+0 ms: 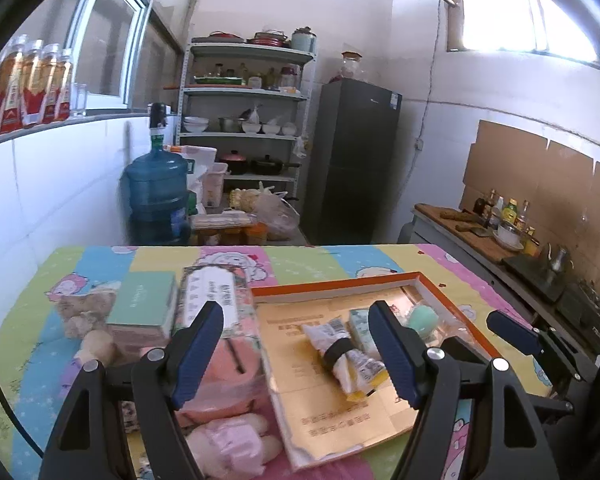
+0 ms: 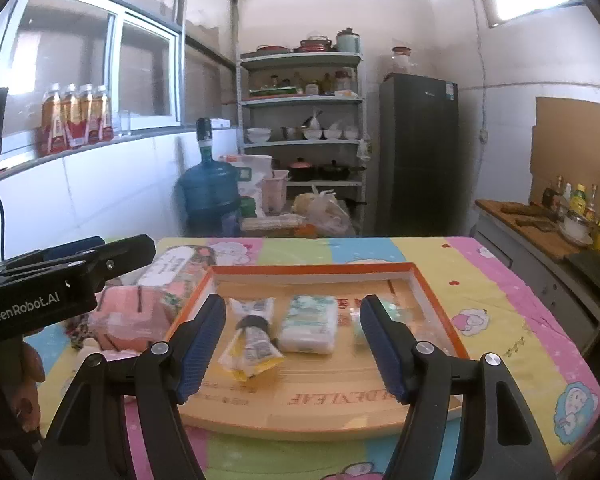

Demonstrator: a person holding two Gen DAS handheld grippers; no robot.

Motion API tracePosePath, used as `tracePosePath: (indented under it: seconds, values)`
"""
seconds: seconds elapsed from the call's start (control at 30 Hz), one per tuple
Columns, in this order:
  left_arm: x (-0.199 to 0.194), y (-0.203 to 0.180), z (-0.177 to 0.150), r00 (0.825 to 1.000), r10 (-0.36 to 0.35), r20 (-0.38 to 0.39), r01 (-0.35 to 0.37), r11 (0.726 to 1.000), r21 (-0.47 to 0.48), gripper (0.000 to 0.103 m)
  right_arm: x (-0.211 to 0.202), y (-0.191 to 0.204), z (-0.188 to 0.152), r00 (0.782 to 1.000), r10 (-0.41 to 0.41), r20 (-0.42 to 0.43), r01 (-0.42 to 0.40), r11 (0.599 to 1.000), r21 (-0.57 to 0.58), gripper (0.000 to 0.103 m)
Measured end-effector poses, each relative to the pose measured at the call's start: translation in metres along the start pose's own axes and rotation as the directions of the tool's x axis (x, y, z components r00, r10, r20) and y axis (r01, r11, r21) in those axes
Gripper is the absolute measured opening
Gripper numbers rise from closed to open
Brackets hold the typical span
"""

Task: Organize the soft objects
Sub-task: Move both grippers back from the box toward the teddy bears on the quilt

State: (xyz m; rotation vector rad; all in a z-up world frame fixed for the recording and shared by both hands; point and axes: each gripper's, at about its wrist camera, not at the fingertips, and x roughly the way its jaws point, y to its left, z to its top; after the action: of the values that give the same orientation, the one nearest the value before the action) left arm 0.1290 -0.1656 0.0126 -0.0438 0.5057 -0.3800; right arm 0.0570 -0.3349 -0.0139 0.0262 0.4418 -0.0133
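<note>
We held both the left gripper (image 1: 296, 354) and the right gripper (image 2: 292, 346) wide and empty above the worktop (image 2: 500, 320); the tissue pack (image 2: 309, 324) lay in the tray (image 2: 432, 292).

Looked forward along each gripper's two fingers, tilted somewhat down, from just above the patterned tablecloth (image 1: 340, 258). Left wrist view sat nearer the table's left side, orange-rimmed tray (image 1: 452, 300) right of centre, right gripper (image 1: 512, 332) at right edge. Right wrist view faced the tray (image 2: 312, 269) squarely, left gripper (image 2: 112, 256) at left edge. Shared tray, shelf rack (image 1: 244, 92) and fridge (image 2: 418, 152) at upper centre.
</note>
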Motion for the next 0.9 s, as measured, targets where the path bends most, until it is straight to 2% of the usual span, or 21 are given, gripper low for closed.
tracePosePath:
  seconds: [0.63,0.9]
  values:
    - [-0.053,0.065,-0.013,0.995,0.093,0.041,-0.092,0.995,-0.038,0.075,-0.014,0.075,0.004,0.997,0.073,0.019,-0.072,0.996,-0.056,0.071]
    - [-0.074,0.108,-0.030,0.982,0.177,0.060,-0.172,0.982,-0.085,0.075,-0.013,0.104,-0.001,0.995,0.099,0.013,-0.098,0.992,-0.075,0.072]
